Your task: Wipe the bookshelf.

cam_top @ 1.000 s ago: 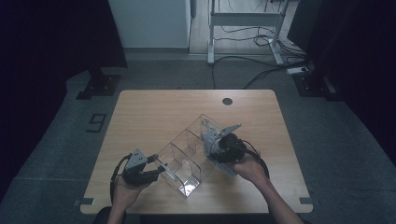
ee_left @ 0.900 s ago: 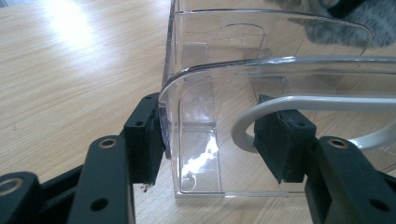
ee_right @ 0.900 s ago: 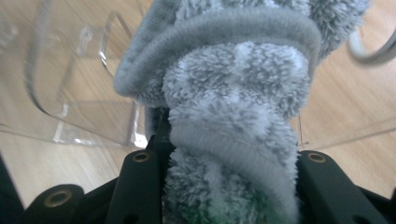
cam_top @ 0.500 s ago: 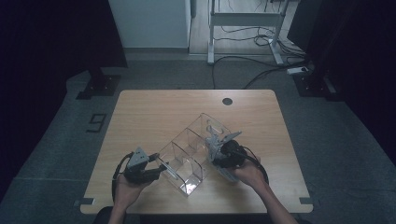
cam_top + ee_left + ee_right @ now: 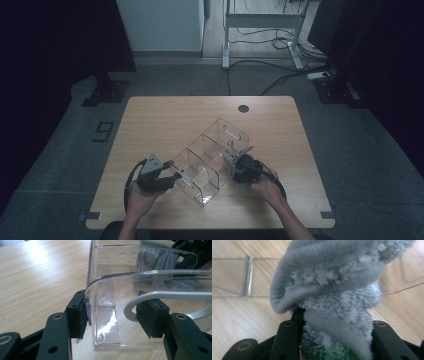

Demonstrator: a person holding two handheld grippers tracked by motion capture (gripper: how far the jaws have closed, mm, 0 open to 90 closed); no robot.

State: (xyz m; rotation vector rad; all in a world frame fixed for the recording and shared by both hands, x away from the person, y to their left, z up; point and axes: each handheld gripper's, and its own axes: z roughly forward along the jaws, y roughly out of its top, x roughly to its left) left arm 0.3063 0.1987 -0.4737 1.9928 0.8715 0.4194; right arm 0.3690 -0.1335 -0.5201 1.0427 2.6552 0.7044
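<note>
At the near edge of the wooden surface (image 5: 165, 120), the left claw (image 5: 176, 178) is clamped on the near end wall of the clear plastic divided organizer (image 5: 210, 157), one pad outside the wall and the other inside the compartment, as the left gripper view shows. Just right of that, the right claw (image 5: 234, 165) is clenched on a bunched grey fleecy cloth (image 5: 332, 292), held right against the organizer's long side wall. Farther out, the organizer runs diagonally toward the middle of the surface, its handle-slot end pointing to the small round hole (image 5: 243, 108) near the far edge.
</note>
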